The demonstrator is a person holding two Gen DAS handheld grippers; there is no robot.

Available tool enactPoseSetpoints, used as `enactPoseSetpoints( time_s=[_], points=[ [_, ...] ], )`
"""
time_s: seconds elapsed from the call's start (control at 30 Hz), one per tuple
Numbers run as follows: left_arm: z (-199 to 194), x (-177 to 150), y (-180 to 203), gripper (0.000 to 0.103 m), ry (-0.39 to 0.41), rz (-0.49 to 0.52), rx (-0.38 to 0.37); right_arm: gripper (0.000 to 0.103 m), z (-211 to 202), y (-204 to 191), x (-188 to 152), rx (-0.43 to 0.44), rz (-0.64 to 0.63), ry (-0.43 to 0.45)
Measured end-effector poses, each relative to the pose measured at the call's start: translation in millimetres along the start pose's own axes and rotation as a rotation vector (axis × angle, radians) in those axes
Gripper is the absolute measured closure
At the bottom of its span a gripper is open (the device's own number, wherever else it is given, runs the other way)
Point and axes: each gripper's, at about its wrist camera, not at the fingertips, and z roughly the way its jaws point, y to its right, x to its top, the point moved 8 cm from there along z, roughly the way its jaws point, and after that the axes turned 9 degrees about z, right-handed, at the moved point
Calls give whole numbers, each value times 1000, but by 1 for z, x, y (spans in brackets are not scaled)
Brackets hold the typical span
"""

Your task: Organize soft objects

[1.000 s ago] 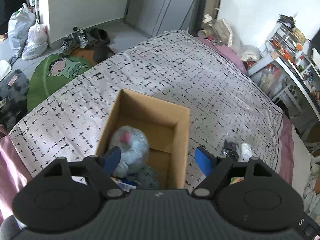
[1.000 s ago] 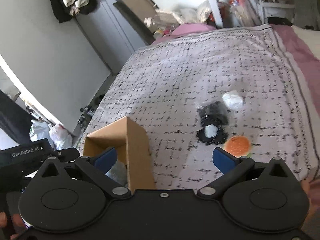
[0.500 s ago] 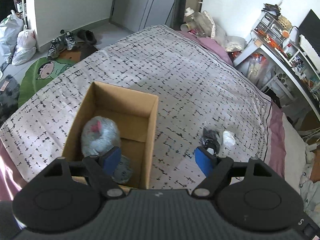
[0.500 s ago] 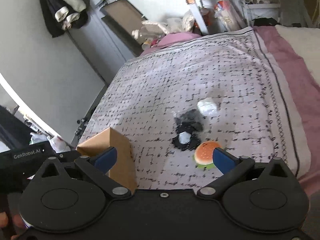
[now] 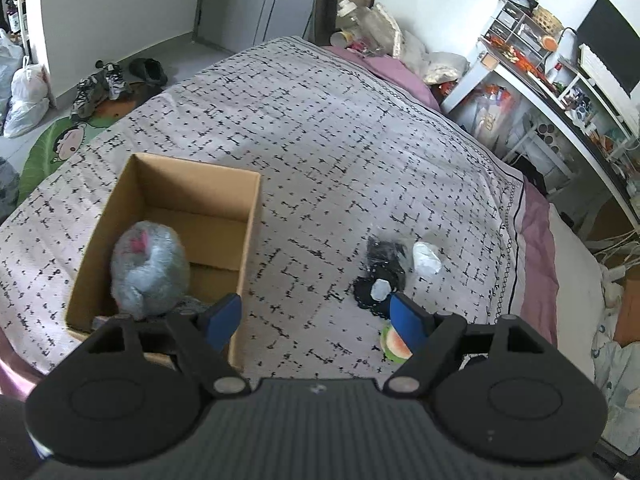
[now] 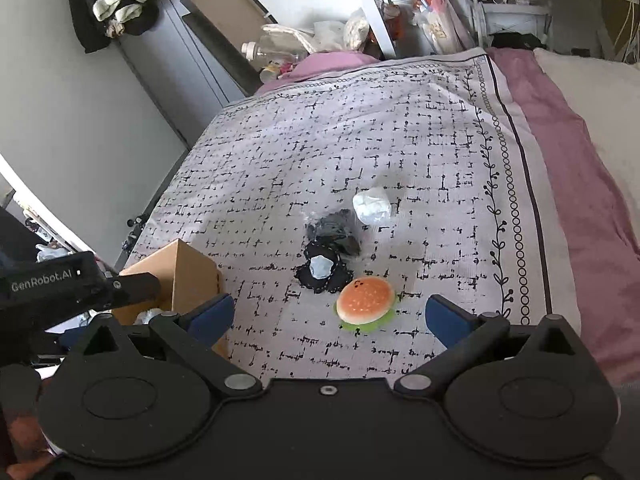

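Shifted sideways from brown cardboard box [image 5: 188, 216]; right gripper [image 6: 328, 316] and left gripper [image 5: 316, 316] released, empty. Soft, light round burger-shaped plush toy [image 6: 364, 300] between fingers: pinch bun's sides.

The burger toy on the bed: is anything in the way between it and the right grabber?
Nothing visible is. The burger toy lies in the open on the bedspread, just ahead of the right gripper, whose jaws are wide apart and empty. The black lacy thing sits on the burger's far side, not in between.
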Motion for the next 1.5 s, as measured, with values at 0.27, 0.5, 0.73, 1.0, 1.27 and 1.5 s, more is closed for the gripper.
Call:
enactPoseSetpoints(
  time_s=[0.27, 0.5, 0.73, 1.0, 1.27, 1.5],
  points=[
    [14, 1, 16, 23, -9, 4, -24, 0, 11, 14, 21, 1, 43, -22],
    [33, 4, 25, 23, -21, 0, -44, 0, 35, 22, 25, -26, 30, -45],
    [58, 5, 29, 23, -45, 1, -43, 0, 62, 30, 18, -25, 68, -100],
    [91, 7, 35, 23, -84, 19, -47, 9, 99, 41, 10, -53, 125, -191],
    [123, 6, 44, 23, -120, 39, -83, 29, 125, 48, 0, -50, 165, -275],
    [151, 2, 48, 24, -163, 40, -101, 37, 145, 47, -7, -55, 154, -322]
  ],
)
